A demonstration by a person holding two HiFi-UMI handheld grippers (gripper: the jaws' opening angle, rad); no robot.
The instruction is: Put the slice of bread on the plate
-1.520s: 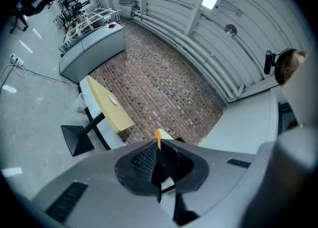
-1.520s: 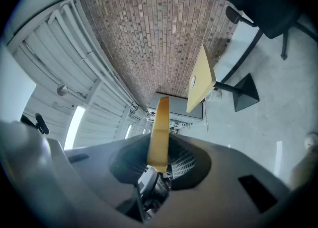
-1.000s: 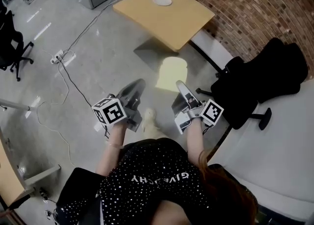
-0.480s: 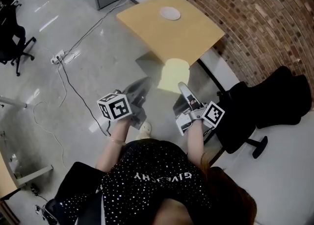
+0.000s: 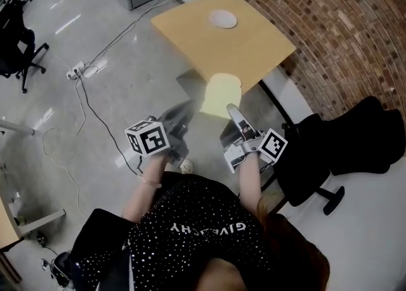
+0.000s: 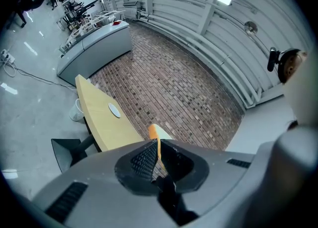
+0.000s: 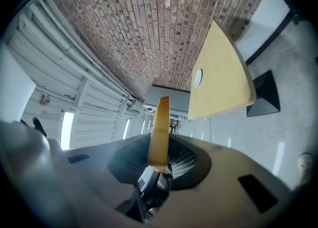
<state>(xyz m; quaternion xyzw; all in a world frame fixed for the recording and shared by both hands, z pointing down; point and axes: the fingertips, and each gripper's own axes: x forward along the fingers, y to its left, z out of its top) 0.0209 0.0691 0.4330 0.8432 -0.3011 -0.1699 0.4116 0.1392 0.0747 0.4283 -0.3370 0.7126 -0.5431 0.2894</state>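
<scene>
1. The left gripper (image 5: 188,108) and the right gripper (image 5: 233,111) are both closed on the slice of bread (image 5: 221,93), each pinching it at its nearer end. The slice hangs about flat between them in the air, on the person's side of the plate (image 5: 222,19) and well apart from it.
2. I think the grip is the weak point. Each gripper has only a thin strip of soft bread, so if the two hands drift apart or turn differently, the slice may tear or slip down to the floor (image 5: 127,74).
3. The near edge of the tabletop (image 5: 254,49) lies between the slice and the plate. Carried too low, the bread could hit this edge and bend.
4. At the plate, an uneven release could leave the slice half off the rim.
5. Writing: the black shirt (image 5: 196,220) reads "GIVENCHY", upside down from above. The marker cubes (image 5: 149,139) show only square patterns, and I can read nothing on the plate.
</scene>
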